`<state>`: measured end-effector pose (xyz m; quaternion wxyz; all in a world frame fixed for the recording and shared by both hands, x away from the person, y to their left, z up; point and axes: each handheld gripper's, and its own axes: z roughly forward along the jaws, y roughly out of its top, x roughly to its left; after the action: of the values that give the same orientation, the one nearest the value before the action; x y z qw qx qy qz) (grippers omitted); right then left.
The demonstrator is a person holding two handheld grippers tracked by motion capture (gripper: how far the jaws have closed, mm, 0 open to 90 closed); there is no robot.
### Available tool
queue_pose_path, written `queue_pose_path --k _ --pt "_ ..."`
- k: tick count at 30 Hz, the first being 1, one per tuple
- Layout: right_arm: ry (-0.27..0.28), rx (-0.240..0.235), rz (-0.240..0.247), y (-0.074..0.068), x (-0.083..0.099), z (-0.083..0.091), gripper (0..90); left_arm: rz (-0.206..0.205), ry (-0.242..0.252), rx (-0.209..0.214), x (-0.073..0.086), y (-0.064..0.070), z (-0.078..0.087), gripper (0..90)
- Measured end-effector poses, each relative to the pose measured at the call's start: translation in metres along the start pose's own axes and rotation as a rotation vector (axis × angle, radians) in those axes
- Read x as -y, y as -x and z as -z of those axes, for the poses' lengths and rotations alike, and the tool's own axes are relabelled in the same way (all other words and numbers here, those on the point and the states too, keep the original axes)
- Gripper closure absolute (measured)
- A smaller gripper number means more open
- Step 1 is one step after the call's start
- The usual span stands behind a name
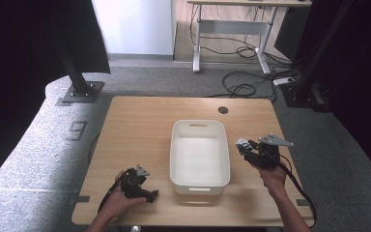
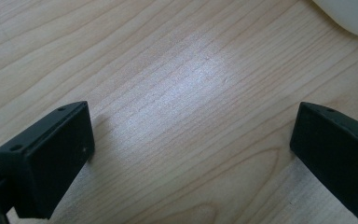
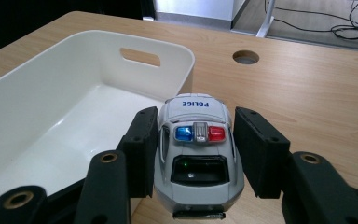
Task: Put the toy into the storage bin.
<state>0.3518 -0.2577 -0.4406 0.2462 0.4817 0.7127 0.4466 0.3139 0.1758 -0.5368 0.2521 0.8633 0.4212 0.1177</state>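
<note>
A grey and white toy police car (image 3: 195, 144) with red and blue roof lights sits between the jaws of my right gripper (image 3: 195, 122), which is shut on its sides. In the high view the car (image 1: 242, 143) is held just right of a white plastic bin (image 1: 176, 145), near the bin's right rim. The bin's inside (image 3: 51, 93) is bare, with a handle slot in its far wall. My left gripper (image 1: 151, 195) rests low at the table's front left, left of the bin. Its jaws stand wide open over bare wood (image 2: 193, 126), with nothing between them.
The wooden table (image 1: 140, 121) has a round cable hole (image 1: 223, 110) behind the bin. A corner of the bin (image 2: 354, 14) shows ahead of the left gripper. Beyond the table stand dark frame posts, a desk and floor cables (image 1: 244, 87).
</note>
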Motion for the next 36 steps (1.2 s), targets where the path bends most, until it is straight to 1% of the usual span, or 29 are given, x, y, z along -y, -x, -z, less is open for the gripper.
queue_pose_path --k 4,12,18,23,25,29,31,32,33,34,36 --pt "0.006 -0.002 0.008 -0.003 -0.005 0.002 51.0 0.001 0.000 -0.001 0.000 0.000 0.000 0.0" --pt "0.005 -0.002 0.016 -0.005 -0.009 0.002 51.0 0.000 0.000 -0.001 0.000 0.000 0.000 0.0" --pt "0.014 -0.011 0.022 -0.010 -0.016 0.003 51.0 0.000 -0.001 0.001 0.000 0.000 0.000 0.0" --pt "0.010 -0.011 0.041 -0.016 -0.021 0.002 51.1 0.000 0.000 0.000 0.000 0.000 0.000 0.0" --pt "0.009 -0.018 0.042 -0.017 -0.022 0.000 51.0 -0.002 0.000 -0.001 0.000 0.000 0.000 0.0" --pt "-0.004 -0.007 0.054 -0.019 -0.023 -0.003 51.0 -0.001 0.000 -0.001 0.000 0.000 0.000 0.0" --pt "-0.001 -0.004 0.070 -0.023 -0.025 -0.004 51.0 0.000 0.000 -0.001 0.000 0.000 0.000 0.0" --pt "0.003 -0.010 0.075 -0.025 -0.026 -0.004 51.0 0.000 0.000 -0.001 0.000 0.000 0.000 0.0" --pt "0.004 -0.023 0.063 -0.027 -0.026 -0.005 51.0 0.000 0.000 -0.001 0.000 0.000 0.000 0.0" --pt "0.001 -0.029 0.066 -0.029 -0.026 -0.006 51.0 0.000 -0.001 -0.001 0.000 0.000 0.000 0.0" --pt "-0.010 -0.012 0.102 -0.034 -0.027 -0.010 51.0 0.000 -0.001 -0.001 0.000 0.000 0.000 0.0"
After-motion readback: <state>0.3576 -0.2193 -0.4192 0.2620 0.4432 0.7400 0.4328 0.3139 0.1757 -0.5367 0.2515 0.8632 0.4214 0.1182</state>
